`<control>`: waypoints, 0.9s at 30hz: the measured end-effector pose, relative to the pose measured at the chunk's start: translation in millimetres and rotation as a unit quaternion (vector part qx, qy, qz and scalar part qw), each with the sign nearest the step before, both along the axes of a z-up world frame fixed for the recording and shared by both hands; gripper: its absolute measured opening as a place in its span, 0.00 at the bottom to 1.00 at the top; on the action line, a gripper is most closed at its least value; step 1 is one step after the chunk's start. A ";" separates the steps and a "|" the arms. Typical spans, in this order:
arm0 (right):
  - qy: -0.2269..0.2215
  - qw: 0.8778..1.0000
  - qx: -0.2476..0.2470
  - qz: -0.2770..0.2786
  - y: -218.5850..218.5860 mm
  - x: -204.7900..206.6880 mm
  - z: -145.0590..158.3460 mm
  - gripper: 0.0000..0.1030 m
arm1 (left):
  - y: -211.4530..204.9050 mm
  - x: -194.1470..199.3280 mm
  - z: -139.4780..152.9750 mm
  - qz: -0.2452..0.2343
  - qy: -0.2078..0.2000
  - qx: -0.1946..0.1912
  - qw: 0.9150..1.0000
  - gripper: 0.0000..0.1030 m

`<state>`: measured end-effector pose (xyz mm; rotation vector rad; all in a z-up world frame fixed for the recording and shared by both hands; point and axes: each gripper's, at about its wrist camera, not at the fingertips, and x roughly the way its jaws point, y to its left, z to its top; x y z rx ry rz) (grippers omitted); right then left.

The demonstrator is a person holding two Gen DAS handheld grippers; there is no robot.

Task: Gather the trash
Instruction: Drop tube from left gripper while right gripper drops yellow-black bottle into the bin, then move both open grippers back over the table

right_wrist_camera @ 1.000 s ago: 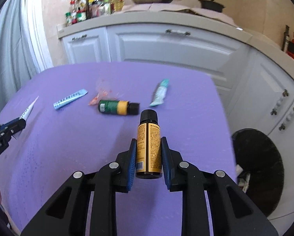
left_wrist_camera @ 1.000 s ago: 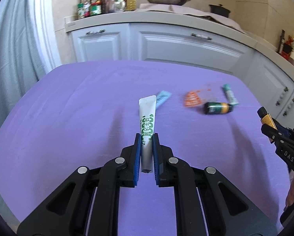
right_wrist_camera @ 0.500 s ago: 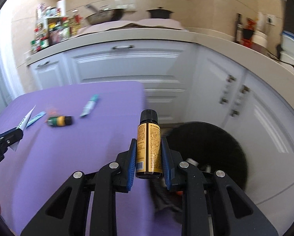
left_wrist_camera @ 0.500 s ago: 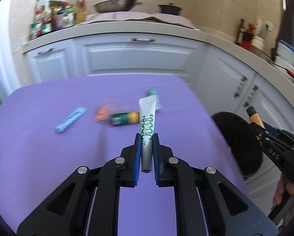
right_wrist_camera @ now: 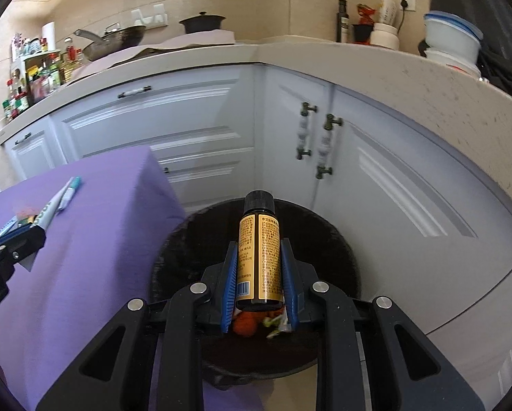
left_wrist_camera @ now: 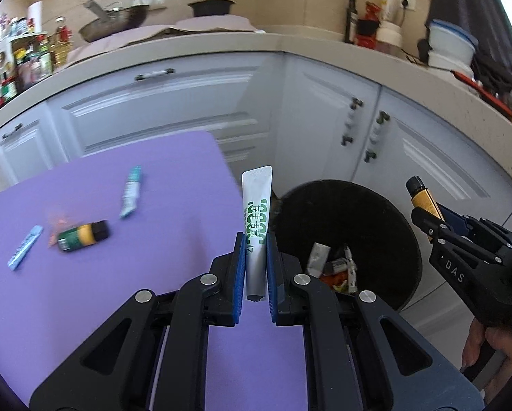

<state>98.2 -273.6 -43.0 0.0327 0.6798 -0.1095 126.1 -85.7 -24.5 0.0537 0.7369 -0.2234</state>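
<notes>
My left gripper [left_wrist_camera: 256,243] is shut on a white tube with green print [left_wrist_camera: 256,219], held upright at the purple table's right edge beside the black trash bin [left_wrist_camera: 375,212]. My right gripper [right_wrist_camera: 258,250] is shut on a small amber bottle with a black cap [right_wrist_camera: 258,253], hanging over the trash bin [right_wrist_camera: 334,239], which holds several scraps. On the table [left_wrist_camera: 84,291] lie a dark green bottle [left_wrist_camera: 83,235], a teal tube [left_wrist_camera: 131,191], a blue wrapper [left_wrist_camera: 24,251] and an orange scrap [left_wrist_camera: 55,224]. The right gripper [left_wrist_camera: 427,219] with its bottle [left_wrist_camera: 422,197] also shows at the right of the left wrist view.
White cabinets [right_wrist_camera: 187,116] with metal handles wrap around behind the bin. The counter above carries a wok [left_wrist_camera: 115,24], a dark pot [left_wrist_camera: 211,5], spice bottles [left_wrist_camera: 19,61] and stacked bowls [left_wrist_camera: 451,44]. A person's hand [left_wrist_camera: 488,346] grips the right tool.
Both grippers have swung right, from over the table toward the bin, each keeping its item. The bin has come into full view; the right gripper now hangs over it.
</notes>
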 end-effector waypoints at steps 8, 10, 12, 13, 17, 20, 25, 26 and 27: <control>0.007 1.000 0.010 -0.010 -18.7 8.9 -11.8 0.24 | -40.7 19.0 -16.2 -0.020 0.012 0.019 1.000 0.11; 0.008 1.000 0.012 -0.012 -22.7 11.3 -14.6 0.24 | -48.7 24.1 -20.0 -0.023 0.015 0.023 0.999 0.11; 0.008 1.000 0.014 -0.015 -25.8 13.9 -16.7 0.24 | -56.2 29.8 -23.2 -0.026 0.020 0.026 0.999 0.11; 0.008 1.000 0.014 -0.016 -27.0 15.3 -17.4 0.24 | -59.5 32.5 -24.4 -0.028 0.021 0.027 0.999 0.12; 0.007 1.000 0.014 -0.020 -32.3 21.4 -20.8 0.24 | -69.7 42.3 -27.9 -0.026 0.016 0.034 0.999 0.18; 0.006 1.000 0.014 -0.024 -35.8 22.8 -22.7 0.33 | -71.8 47.9 -30.7 -0.024 0.022 0.034 0.999 0.30; -0.002 0.999 0.013 -0.033 -38.6 19.4 -19.4 0.47 | -68.1 47.9 -29.0 -0.020 0.021 0.030 0.999 0.33; -0.002 0.999 0.014 -0.034 -38.9 19.6 -18.8 0.47 | -66.7 46.9 -27.8 -0.019 0.020 0.029 0.999 0.33; -0.003 0.999 0.016 -0.035 -38.6 18.2 -17.2 0.47 | -64.6 45.3 -25.4 -0.017 0.017 0.027 0.999 0.33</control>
